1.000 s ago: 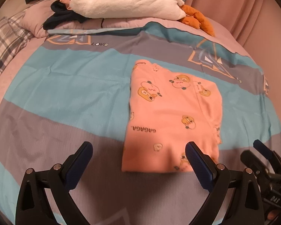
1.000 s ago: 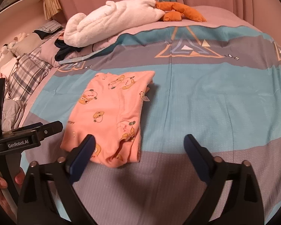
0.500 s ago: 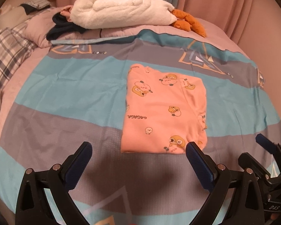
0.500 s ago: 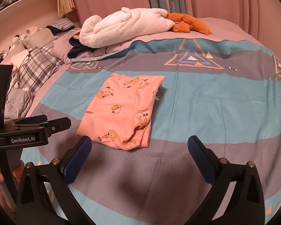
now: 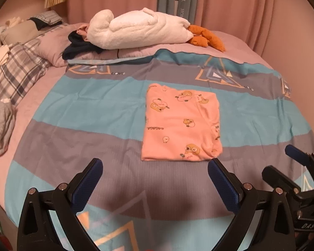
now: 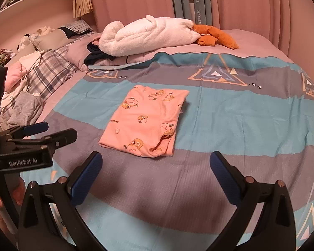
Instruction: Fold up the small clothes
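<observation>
Okay so, starting with the left wrist view: the left gripper (image 5: pixel 155 174) has its fingers spread wide with nothing between them, hovering over the near grey band of the bedspread (image 5: pixel 77 108). The pink garment (image 5: pixel 181 125) lies straight ahead and a bit to the right, just past the fingertips but not touching them. It's folded into a tidy rectangle with its long axis running near to far, so the short near hem faces the fingers. The right gripper (image 5: pixel 299 167) pokes into the right edge of this view, off to the side of the garment's near right corner. Over in the right wrist view, the right gripper (image 6: pixel 156 170) is also wide open and holding nothing, and here the garment (image 6: pixel 144 123) sits ahead and left of centre, its near edge just beyond the left fingertip. The left gripper (image 6: pixel 34 140) shows at the left edge, with a hand (image 6: pixel 2 198) wrapped round its handle. Judging by both views, the two grippers are about equally close, one off each near corner, so I'd guess a further fold would mean catching the near hem and carrying it toward the far end. Looks-wise it's soft pink knit with little yellow cartoon animals, flat on the left side, but the right side is bunched in thicker layers with a loose lip at the near right corner. Honestly it may already be done.
</observation>
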`<state>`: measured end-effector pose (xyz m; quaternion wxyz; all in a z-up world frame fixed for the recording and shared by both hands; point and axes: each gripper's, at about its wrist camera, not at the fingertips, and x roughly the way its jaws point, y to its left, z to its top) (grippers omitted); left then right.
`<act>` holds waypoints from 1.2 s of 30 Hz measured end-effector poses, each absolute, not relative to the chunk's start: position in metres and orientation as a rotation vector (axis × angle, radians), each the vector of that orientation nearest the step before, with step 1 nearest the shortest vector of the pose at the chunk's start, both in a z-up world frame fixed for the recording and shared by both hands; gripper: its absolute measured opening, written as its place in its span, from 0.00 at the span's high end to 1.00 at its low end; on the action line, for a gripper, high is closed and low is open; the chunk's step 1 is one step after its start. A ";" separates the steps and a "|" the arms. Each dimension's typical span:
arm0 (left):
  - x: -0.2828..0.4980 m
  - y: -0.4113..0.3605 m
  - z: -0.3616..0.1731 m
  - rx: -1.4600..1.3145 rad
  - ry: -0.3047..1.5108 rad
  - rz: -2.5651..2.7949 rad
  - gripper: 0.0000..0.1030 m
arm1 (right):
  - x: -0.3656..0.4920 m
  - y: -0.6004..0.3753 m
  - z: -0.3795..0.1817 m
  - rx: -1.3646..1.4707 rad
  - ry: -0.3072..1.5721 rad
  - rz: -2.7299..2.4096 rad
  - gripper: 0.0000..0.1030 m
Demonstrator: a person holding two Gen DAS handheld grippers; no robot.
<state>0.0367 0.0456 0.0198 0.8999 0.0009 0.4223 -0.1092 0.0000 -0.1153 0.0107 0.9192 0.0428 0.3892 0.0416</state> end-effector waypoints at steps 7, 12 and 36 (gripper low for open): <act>0.023 0.050 0.023 0.019 0.854 -0.199 0.03 | -0.014 -0.111 0.018 0.088 0.776 0.090 0.00; 0.019 0.051 0.025 0.020 0.847 -0.189 0.03 | -0.018 -0.106 0.024 0.097 0.757 0.100 0.00; 0.018 0.052 0.025 0.018 0.855 -0.194 0.03 | -0.016 -0.098 0.028 0.067 0.752 0.091 0.00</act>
